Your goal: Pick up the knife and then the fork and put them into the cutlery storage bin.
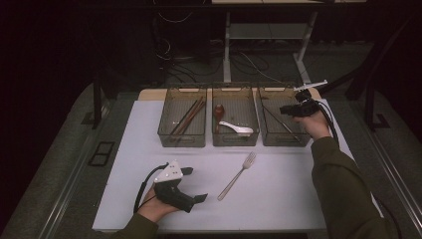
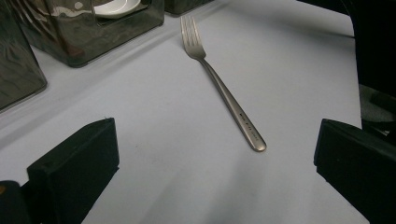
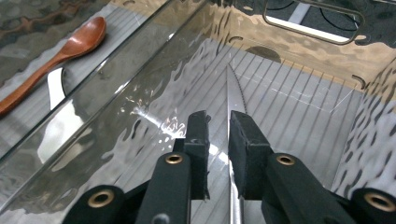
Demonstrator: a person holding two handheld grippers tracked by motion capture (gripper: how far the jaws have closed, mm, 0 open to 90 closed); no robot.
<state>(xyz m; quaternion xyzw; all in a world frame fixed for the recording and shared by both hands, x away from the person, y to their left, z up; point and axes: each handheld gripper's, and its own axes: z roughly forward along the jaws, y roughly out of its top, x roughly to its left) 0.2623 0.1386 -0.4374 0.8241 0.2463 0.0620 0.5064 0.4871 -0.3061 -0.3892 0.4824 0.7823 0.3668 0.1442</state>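
Your right gripper (image 3: 218,140) jaws slightly parted, knife (image 3: 235,100) lying between them on right bin (image 1: 264,130) floor: delivered. Left gripper (image 1: 191,185) spread wide, empty; fork (image 2: 223,88) ahead of it on table (image 1: 278,199), unsorted.

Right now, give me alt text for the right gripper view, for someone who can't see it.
The right gripper, jaws slightly apart, sits inside a clear bin with a serrated knife lying between its black pads. Through the bin wall, at left, a wooden spoon lies in the neighbouring bin.
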